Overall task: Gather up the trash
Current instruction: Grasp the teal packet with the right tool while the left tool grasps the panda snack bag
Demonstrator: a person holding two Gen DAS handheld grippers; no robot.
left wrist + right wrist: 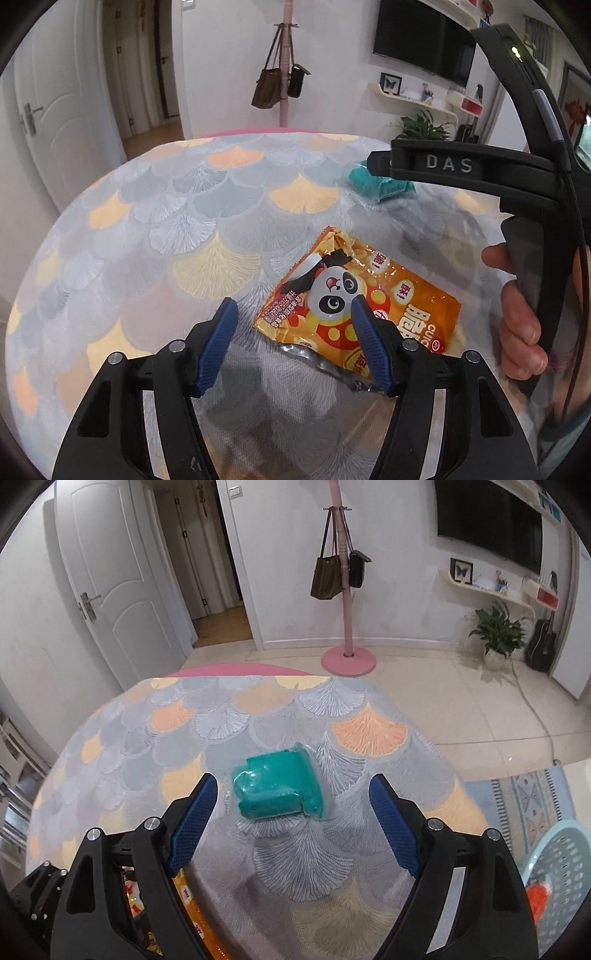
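An orange snack wrapper [354, 295] with a panda print lies flat on the round table [166, 229]. My left gripper [293, 317] hovers over its near left corner, open. The right blue finger [365, 332] overlaps the wrapper and the left finger [221, 332] is over bare cloth. A teal packet [277, 786] in clear film lies further back on the table [332, 856]. My right gripper [292, 781] stands open just above it, one finger on each side and neither touching. The teal packet [373, 182] also shows in the left wrist view.
A light blue plastic basket [554, 867] with something orange inside stands on the floor right of the table. A hand [517, 317] holds the right gripper's black frame [461, 166] close on the right. The table edge curves away at the back. A pink coat stand [347, 627] rises beyond.
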